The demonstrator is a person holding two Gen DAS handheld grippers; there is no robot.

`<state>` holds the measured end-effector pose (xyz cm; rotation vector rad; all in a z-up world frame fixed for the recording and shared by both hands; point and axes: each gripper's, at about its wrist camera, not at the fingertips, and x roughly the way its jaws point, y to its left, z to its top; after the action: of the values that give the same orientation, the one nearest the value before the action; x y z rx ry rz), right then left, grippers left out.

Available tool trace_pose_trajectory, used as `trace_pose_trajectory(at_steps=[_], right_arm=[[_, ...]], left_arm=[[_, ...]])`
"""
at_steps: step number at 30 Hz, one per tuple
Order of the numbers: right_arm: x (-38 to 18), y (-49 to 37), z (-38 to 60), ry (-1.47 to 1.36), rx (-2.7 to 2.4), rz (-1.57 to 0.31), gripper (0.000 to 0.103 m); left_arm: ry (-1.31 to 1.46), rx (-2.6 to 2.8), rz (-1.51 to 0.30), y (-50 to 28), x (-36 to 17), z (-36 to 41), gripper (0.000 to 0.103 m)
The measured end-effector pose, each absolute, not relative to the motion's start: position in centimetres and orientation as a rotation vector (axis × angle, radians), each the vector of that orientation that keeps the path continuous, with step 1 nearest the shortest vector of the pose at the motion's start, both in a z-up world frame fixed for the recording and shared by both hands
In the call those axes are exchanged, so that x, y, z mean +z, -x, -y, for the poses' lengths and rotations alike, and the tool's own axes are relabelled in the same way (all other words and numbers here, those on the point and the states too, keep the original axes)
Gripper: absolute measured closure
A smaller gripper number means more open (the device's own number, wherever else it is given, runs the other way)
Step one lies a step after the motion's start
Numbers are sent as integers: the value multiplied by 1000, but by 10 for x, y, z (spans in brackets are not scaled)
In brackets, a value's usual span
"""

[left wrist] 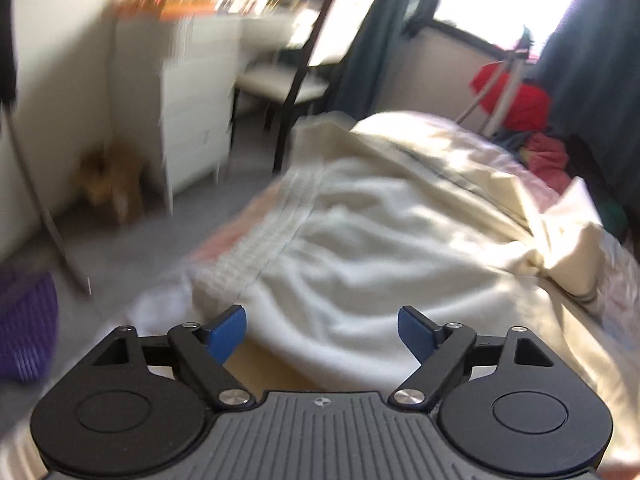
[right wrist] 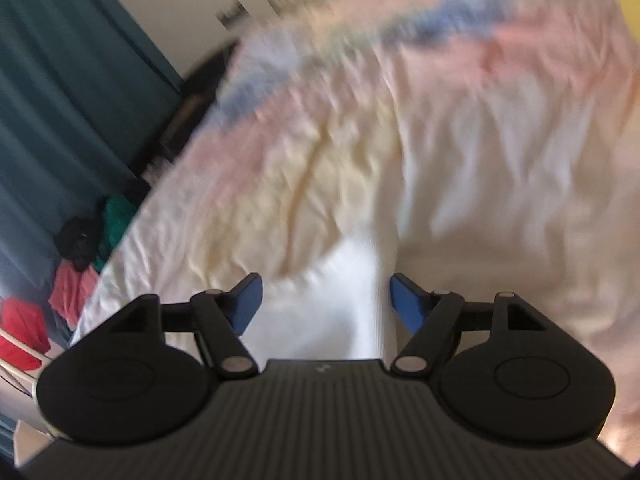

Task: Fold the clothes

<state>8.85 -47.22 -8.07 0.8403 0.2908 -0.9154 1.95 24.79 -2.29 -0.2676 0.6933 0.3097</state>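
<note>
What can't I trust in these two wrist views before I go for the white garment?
- White garment, left wrist view: motion blur; near hem hidden behind the left gripper.
- Same white fabric, right wrist view: only a strip shows between the right gripper fingers; contact unclear.
- Bedsheet print: smeared.
- Desk clutter: blurred, overexposed.

Counts, both wrist views, heavy motion blur:
- 2 grippers: left gripper (left wrist: 322, 330), right gripper (right wrist: 326, 302); 2 blue fingertips (left wrist: 228, 332) on each, set apart
- 1 white garment (left wrist: 360, 260) with ribbed band
- 1 bed (left wrist: 460, 148)
- 1 chair (left wrist: 304, 64)
- 1 white drawer unit (left wrist: 196, 108)
- 1 purple basket (left wrist: 24, 328)
- 1 heap of coloured clothes (left wrist: 536, 128), item count cannot be told
</note>
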Motion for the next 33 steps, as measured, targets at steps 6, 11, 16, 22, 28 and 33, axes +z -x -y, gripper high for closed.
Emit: trace_pose_trajectory(at_steps=[6, 11, 16, 22, 28, 33], right_arm=[[-34, -91, 427, -582, -662, -167, 29], [-18, -103, 384, -476, -299, -178, 29], [-19, -108, 345, -430, -92, -209, 30], [-24, -114, 296, -343, 66, -235, 30], [-40, -139, 267, -352, 154, -322, 37], [-65, -178, 266, -449, 209, -498, 52]], left_arm=[[115, 216, -532, -31, 7, -167, 15], [78, 67, -457, -61, 18, -84, 15], [43, -50, -404, -88, 1, -19, 15], [7, -33, -366, -96, -32, -1, 14], [59, -5, -371, -99, -48, -15, 14], [108, -15, -389, -100, -59, -21, 14]])
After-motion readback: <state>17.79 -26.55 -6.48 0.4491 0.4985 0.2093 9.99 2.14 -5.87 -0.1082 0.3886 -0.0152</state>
